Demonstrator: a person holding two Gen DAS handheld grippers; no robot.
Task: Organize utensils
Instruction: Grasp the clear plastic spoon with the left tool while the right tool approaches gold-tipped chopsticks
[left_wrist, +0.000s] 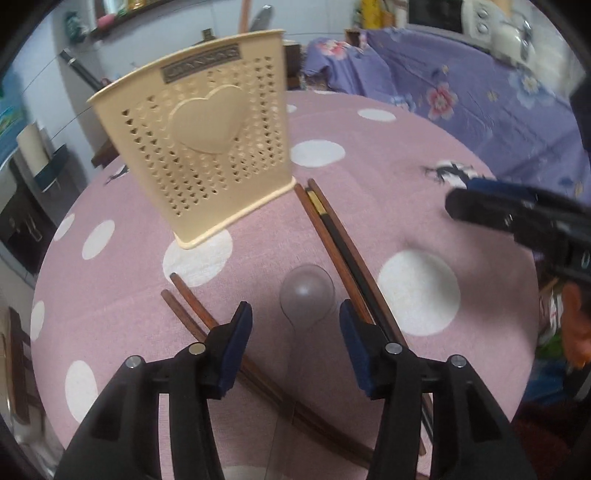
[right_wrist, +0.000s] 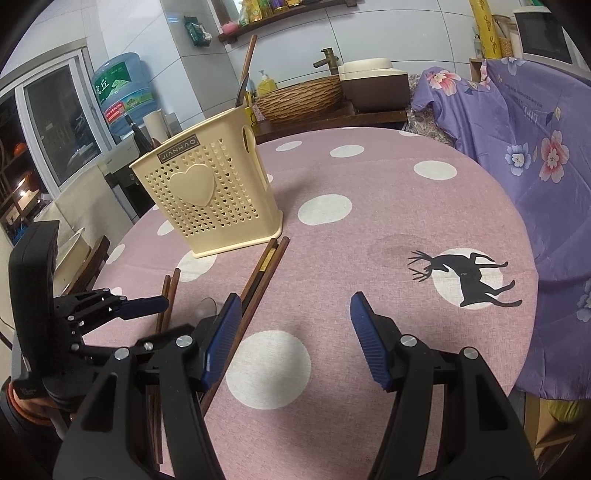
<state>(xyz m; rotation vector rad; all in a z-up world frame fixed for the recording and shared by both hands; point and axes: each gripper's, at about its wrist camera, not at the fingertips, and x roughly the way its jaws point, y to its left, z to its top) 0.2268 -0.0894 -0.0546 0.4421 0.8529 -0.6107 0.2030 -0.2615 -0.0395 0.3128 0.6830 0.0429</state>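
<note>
- Blue pads of the left gripper (left_wrist: 295, 332) fill the bottom of its own view, jaws spread and nothing pressed between them, with a clear plastic spoon (left_wrist: 306, 291) lying on the cloth right in the gap.
- Either side of that spoon, chopsticks: a brown pair (left_wrist: 192, 306) running under the left finger, and a bundle of brown and black sticks (left_wrist: 332, 229) running under the right finger, up to the foot of the holder.
- Beyond them stands the cream utensil holder (left_wrist: 207, 147) with its heart panel, upright on the pink spotted tablecloth (left_wrist: 369, 166), and no loose piece is seen in it yet.
- Over on the other side, the right gripper (right_wrist: 295, 332) hangs above a white spot, jaws wide apart and empty, clear of everything.
- My read: we're at the pick-up step, sorting barely begun. Next move calls for dropping the left jaws around one piece, spoon or stick, closing, then carrying it to the holder's open top.
- Left view gives the spoon's bowl plainly; from the right it's only a faint outline by the left finger.
- Right view alone shows the deer print (right_wrist: 469, 277), the holder's side slot and the whole left tool from outside.
</note>
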